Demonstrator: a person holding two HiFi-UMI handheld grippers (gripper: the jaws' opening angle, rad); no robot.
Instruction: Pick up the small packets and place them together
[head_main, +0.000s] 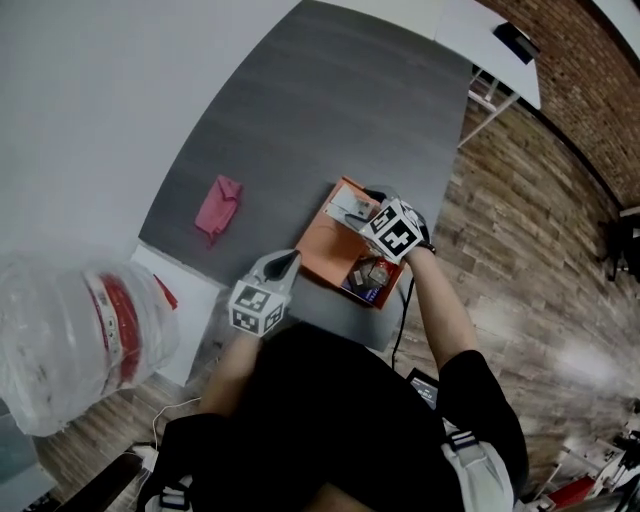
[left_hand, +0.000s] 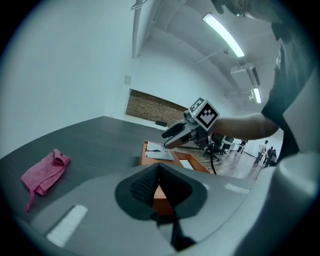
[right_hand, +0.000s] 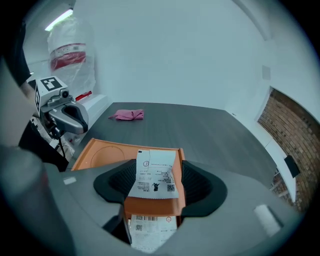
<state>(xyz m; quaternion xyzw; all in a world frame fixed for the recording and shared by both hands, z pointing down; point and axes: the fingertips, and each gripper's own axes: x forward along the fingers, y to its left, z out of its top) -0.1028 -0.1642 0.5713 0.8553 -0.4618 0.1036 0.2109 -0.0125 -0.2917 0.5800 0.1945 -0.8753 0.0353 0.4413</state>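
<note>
— While the right gripper (left_hand: 169, 136) hangs over the tray (head_main: 320, 240), how far along would you say they are?

— Partway, I think. Its jaws are spread round a white packet (right_hand: 156, 175) at the tray's far end, and the pads aren't pressing on it. A second packet (right_hand: 150, 231) lies just nearer in the tray, so those two are already close together.

— What's left?

— Some small things (head_main: 368, 275) sit at the tray's near end; I can't tell what they are. If they're packets, they probably need to join the others.

— And the left gripper (head_main: 285, 265)?

— Jaws pressed together, empty, at the tray's near left corner.

— Anything in the way?

— Hardly. A pink cloth (head_main: 218, 207) lies on the table (head_main: 300, 100) well left of the tray, and a clear bottle (head_main: 70, 340) is farther off that side. Only that idle gripper might crowd the corner.
</note>
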